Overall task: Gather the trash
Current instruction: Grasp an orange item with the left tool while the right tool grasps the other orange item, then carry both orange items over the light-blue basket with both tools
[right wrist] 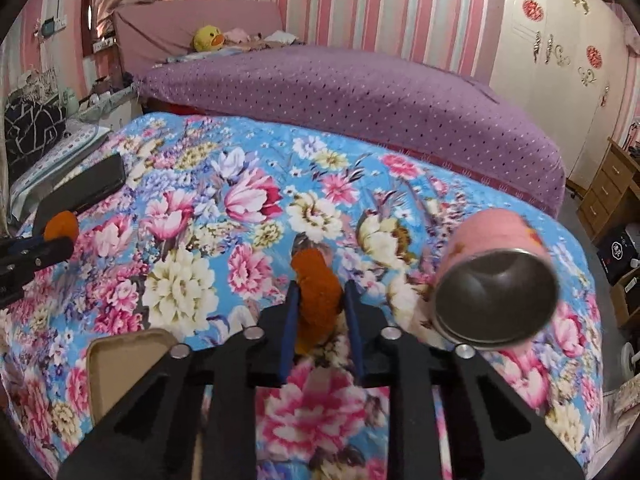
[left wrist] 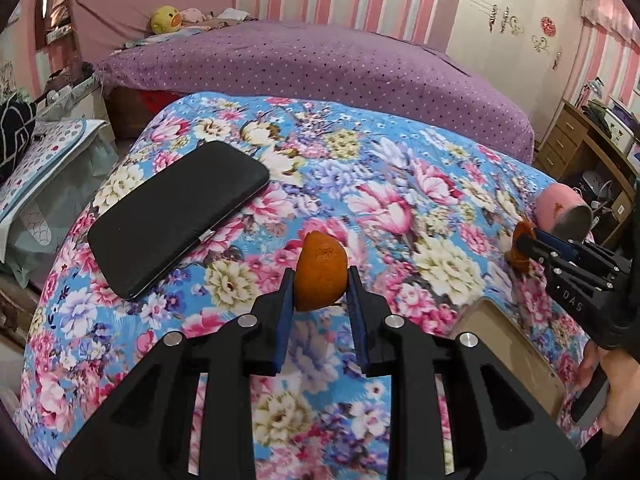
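Now each gripper, left (left wrist: 320,276) and right (right wrist: 319,292), clamps an orange peel (left wrist: 320,276) (right wrist: 318,296), pink can (right wrist: 496,280) beside the right one.

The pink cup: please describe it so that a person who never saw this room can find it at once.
Start at the flowered blue blanket that covers the near surface in front of the purple bed. On its right side, beside the right hand-held gripper with its piece of orange peel, lies the pink cup. It alone is round, tipped on its side, with a shiny metal inside facing the camera.
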`<state>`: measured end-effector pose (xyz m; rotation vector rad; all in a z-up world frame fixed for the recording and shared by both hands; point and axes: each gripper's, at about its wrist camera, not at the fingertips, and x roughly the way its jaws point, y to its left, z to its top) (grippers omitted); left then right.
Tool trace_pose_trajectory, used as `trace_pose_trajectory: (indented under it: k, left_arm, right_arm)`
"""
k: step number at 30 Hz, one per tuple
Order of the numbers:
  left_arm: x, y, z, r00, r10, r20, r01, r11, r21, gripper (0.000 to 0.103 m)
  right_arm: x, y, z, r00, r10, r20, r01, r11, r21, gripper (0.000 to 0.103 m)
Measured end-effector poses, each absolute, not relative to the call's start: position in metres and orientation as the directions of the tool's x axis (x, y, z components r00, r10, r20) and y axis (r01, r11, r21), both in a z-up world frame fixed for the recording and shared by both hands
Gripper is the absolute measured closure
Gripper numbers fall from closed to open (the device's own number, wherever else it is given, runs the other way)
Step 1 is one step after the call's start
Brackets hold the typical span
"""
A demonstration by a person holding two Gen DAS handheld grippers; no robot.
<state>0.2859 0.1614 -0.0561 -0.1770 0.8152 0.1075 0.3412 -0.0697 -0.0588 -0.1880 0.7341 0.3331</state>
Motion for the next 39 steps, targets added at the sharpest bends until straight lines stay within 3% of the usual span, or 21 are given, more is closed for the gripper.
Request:
trace_pose_trajectory:
  k: [19,39]
  left_arm:
    - [0.225,0.077,-0.034,0.734,-0.031,-0.679,-0.047,0.994,-0.097,0.079]
    - [0.143,-0.006,-0.046,0.767,-0.075,-0.637,0.016,0.995,-0.098,0.079]
  right_arm:
    - [0.22,-0.188,-0.02,0.763,0.173,-0.623,-0.237,0.971,-0.02,0.083]
    - [0.129,-0.28,-0.029,0.791,0.119,-0.6,-0.13,0.991,0.024,0.083]
